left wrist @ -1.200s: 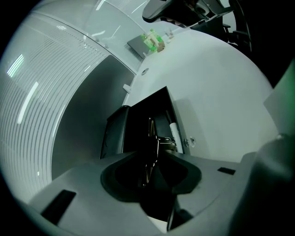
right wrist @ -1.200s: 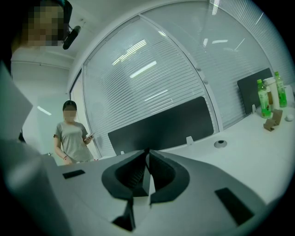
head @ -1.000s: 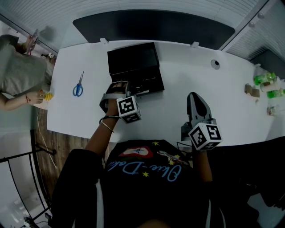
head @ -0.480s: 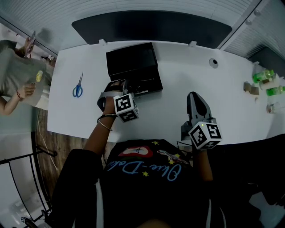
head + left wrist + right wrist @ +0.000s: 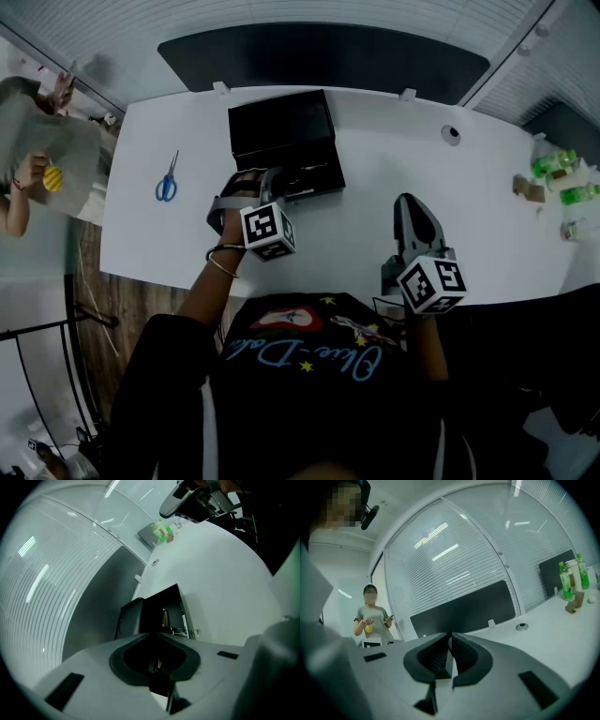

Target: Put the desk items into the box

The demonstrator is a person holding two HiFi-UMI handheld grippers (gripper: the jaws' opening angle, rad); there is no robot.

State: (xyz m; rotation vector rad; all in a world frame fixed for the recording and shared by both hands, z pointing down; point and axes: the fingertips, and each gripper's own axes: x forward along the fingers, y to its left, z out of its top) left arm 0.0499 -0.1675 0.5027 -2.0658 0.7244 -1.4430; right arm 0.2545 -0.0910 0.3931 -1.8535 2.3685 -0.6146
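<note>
Box (image 5: 281, 127), black, lid thrown open, sits upper centre of the head view on the white counter (image 5: 394, 141). Its lower tray holds several small items, 1 pale strip and some metallic bits; too small to identify.

Left tool (image 5: 265, 180): tips at the lower left edge of the box, pointing up-frame and tilted down toward the tray. In the left gripper view the tips meet, so the tool is clenched, the jaws having just been closing. Nothing gripped that I can make out; 1 small pale glint shows in the dark gap behind the tips, not identifiable. Marker cube (image 5: 268, 232) sits just below the hand.

Right tool (image 5: 412, 204): lower right of centre, over the near part of the counter, well apart from the box. Jaws pressed together, nothing between them. In its own view it looks roughly level across the counter toward a dark panel (image 5: 323, 56) at the far edge.

Scissors (image 5: 166, 183), blue handles, lie on the counter at the left of the frame, well apart from the box and from both tools, blades pointing up-frame.

Other: round hole (image 5: 452, 134) in the counter, upper right. Green bottles (image 5: 553, 167) at the right edge. Person (image 5: 37, 159) at the upper left, off the counter, holding a small yellow object (image 5: 52, 178).
</note>
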